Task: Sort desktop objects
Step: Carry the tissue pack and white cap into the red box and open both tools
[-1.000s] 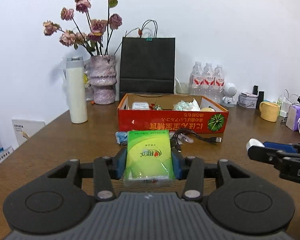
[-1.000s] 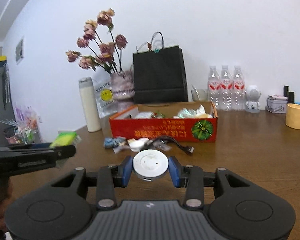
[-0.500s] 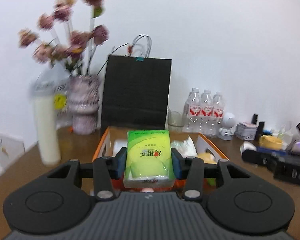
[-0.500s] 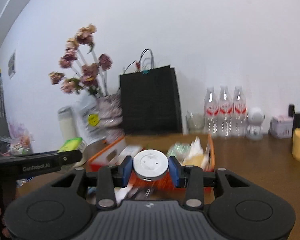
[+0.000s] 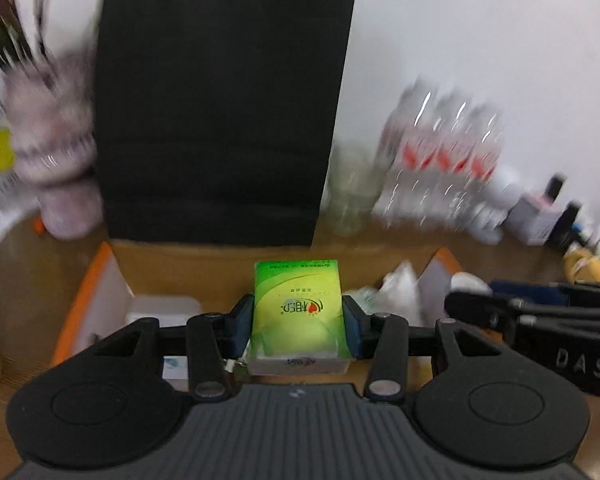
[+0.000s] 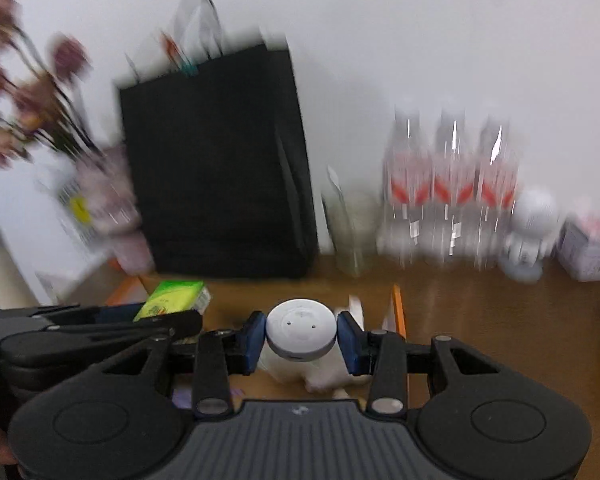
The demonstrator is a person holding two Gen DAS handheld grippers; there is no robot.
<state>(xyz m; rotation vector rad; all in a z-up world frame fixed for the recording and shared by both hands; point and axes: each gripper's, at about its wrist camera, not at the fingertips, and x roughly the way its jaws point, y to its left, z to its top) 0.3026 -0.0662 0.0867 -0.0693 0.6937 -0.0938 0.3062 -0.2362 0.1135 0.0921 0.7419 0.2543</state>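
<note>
Green tissue pack (image 5: 298, 312), white round puck (image 6: 301, 334), both clamped

Left gripper (image 5: 298, 320): matte black body, ribbed grey plate at 6 o'clock, two round raised discs flanking it. Black linkage arms carried silver pivot screws. Blue pads lined the fingers (image 5: 242, 326). Right gripper (image 6: 302, 338): same build, same blue pads, silver screws. Seen from the left camera at 3 o'clock, its side bore white letters "DAS".
</note>
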